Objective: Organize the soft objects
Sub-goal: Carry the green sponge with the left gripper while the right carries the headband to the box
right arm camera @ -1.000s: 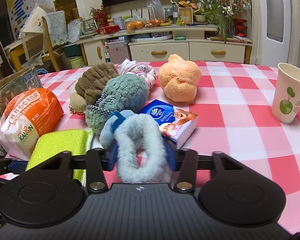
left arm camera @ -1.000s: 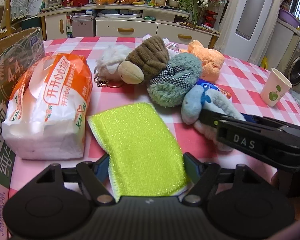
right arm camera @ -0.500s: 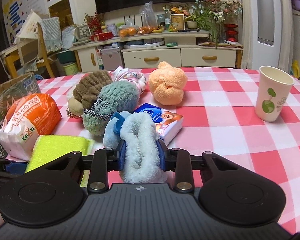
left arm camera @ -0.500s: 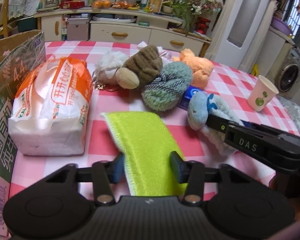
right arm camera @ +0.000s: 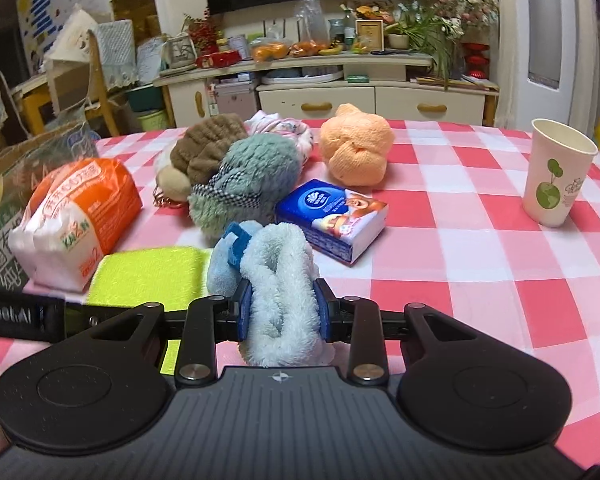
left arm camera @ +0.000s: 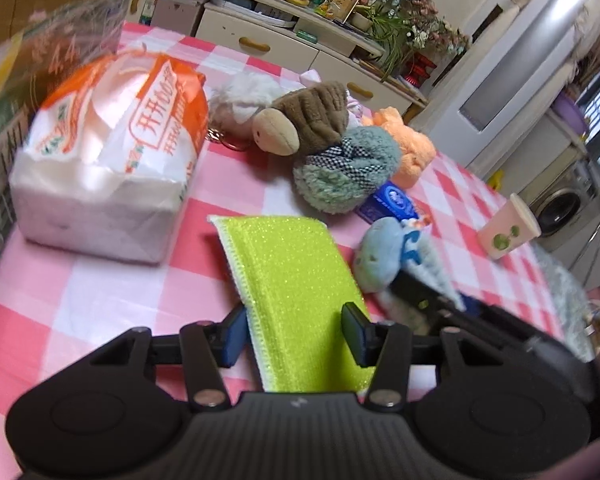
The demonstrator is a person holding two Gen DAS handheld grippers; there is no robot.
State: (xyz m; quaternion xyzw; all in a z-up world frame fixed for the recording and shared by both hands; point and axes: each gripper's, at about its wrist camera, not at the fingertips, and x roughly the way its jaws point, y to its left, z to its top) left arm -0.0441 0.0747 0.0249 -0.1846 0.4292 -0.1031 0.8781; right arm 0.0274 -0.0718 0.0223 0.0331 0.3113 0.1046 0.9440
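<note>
- Writing shows on the orange-and-white bag point(right arm camera: 74, 216), printed "KAIAN" with Chinese characters, and on the strap at the near left, "RobotAI".
- Blue tissue pack point(right arm camera: 332, 218) with a white logo lies mid-table on the pink checked tablecloth point(right arm camera: 480, 264).
- Paper cup point(right arm camera: 556, 172) with a green plant print stands upright, far right; its inside is hidden.
- Right gripper point(right arm camera: 282, 308) is clamped on the pale blue plush toy point(right arm camera: 276, 276), near the pack.
- Left gripper point(left arm camera: 294, 334) pinches the yellow-green sponge cloth point(left arm camera: 288, 280), its jaws having just eased apart slightly; the cloth lies right of the bag.
</note>
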